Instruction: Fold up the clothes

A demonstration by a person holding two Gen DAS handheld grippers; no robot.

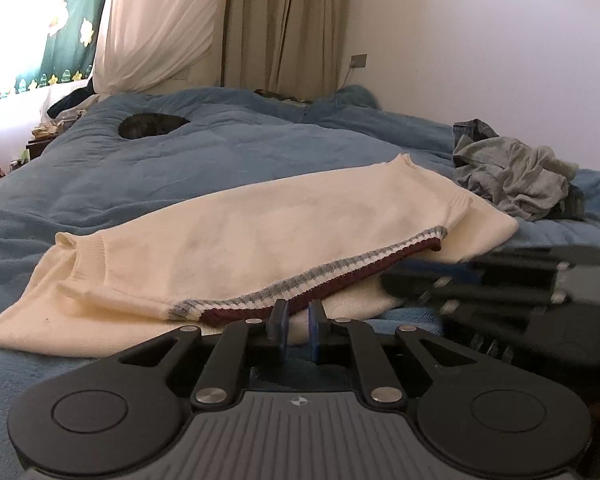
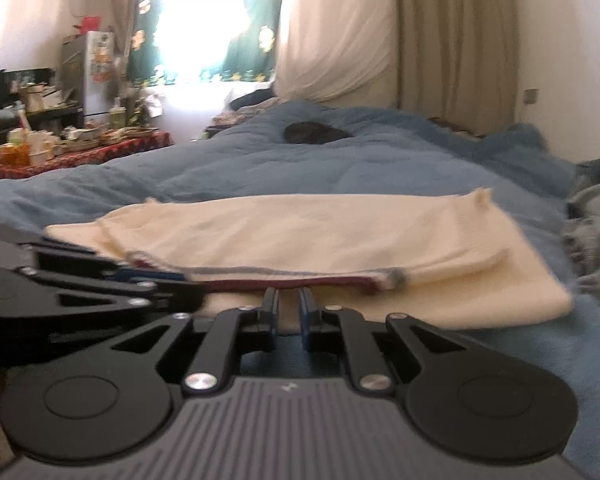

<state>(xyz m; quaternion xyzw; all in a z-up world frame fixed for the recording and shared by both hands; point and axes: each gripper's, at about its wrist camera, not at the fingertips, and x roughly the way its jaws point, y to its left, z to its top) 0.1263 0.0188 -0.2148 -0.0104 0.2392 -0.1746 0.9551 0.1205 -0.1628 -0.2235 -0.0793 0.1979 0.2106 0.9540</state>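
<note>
Left wrist: sweater (image 1: 240,236) (folded) before hand-held gripper (image 1: 298,316)

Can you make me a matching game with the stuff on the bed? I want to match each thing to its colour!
Things:
1. sweater
2. blanket
3. crumpled clothes
4. sweater's hem band

Colours:
A. grey
B. dark red
C. cream
D. blue

Right pairs: 1-C, 2-D, 3-A, 4-B

Both wrist views, low, share sweater (image 1: 260,236).
</note>
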